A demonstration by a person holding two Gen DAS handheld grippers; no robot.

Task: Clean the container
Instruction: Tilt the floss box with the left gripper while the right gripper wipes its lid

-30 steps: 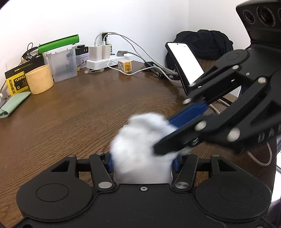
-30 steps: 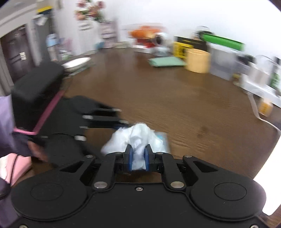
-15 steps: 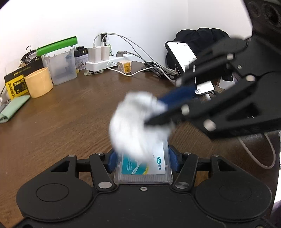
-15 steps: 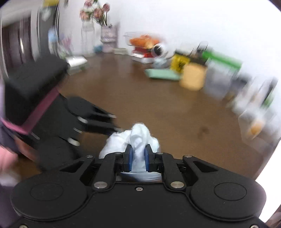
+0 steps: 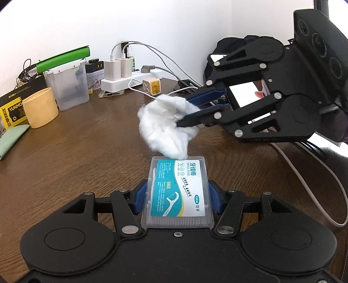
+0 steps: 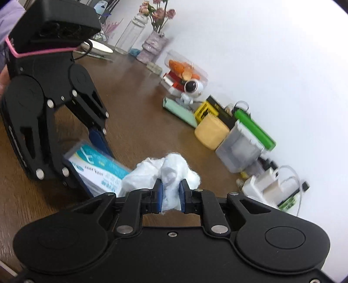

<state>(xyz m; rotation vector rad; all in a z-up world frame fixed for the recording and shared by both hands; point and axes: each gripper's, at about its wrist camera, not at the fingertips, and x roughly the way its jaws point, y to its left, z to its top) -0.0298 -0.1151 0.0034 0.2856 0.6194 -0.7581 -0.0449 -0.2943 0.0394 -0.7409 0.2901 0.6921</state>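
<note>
Jaws: left gripper clamped the floss box, right gripper pinched cotton wad at the box's far edge; best wiped with light, even strokes.

both grippers are matte black plastic with the same build. the left gripper shows a broad base with two round raised discs at 8 and 4 o'clock, a small screw between them at 6 o'clock, and angular link arms pinned with silver rivets. its fingers carry blue pads. in the right wrist view a boxy black camera block tops it at 11 o'clock, with a pink band round it and faint lettering down one side plate. the right gripper has thin blue-padded fingers, silver rivets, triangular cut-outs, and a block with three round lenses at 2 o'clock. a lilac sleeve shows at 10 o'clock.
</note>
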